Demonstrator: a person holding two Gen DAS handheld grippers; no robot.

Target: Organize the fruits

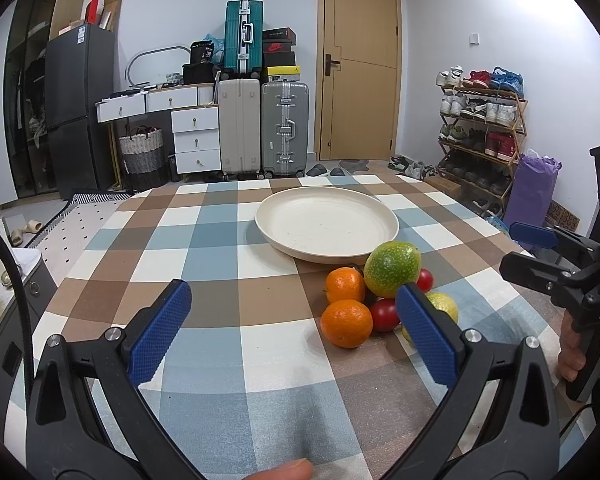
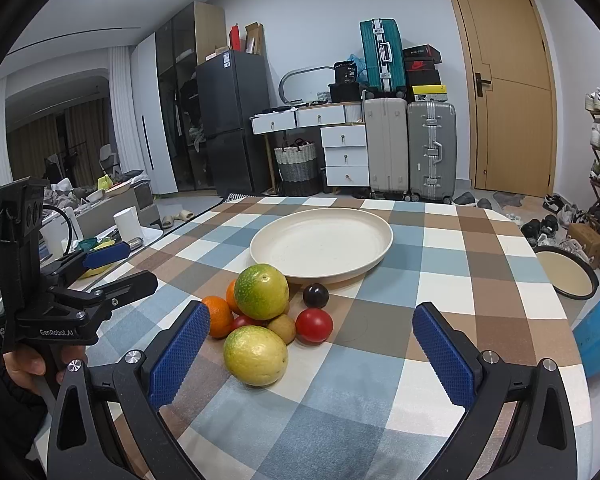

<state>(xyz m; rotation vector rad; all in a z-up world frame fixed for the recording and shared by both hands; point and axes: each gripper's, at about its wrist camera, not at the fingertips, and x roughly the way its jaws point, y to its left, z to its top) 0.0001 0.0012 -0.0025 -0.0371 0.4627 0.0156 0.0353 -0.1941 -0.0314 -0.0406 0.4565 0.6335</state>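
beside the plate (image 2: 380, 248), heaped fruits (image 2: 262, 320), suitcases (image 2: 410, 148) behind table (image 2: 440, 320)

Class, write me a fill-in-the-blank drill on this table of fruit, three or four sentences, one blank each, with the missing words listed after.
1. The cream plate holds ____ fruit.
2. Both the left claw and the right claw have their jaws ____.
3. The two oranges lie on the ____ side of the fruit pile in the right wrist view.
4. The dark plum sits on the checked ____, not on the plate.

Missing words: no; open; left; tablecloth
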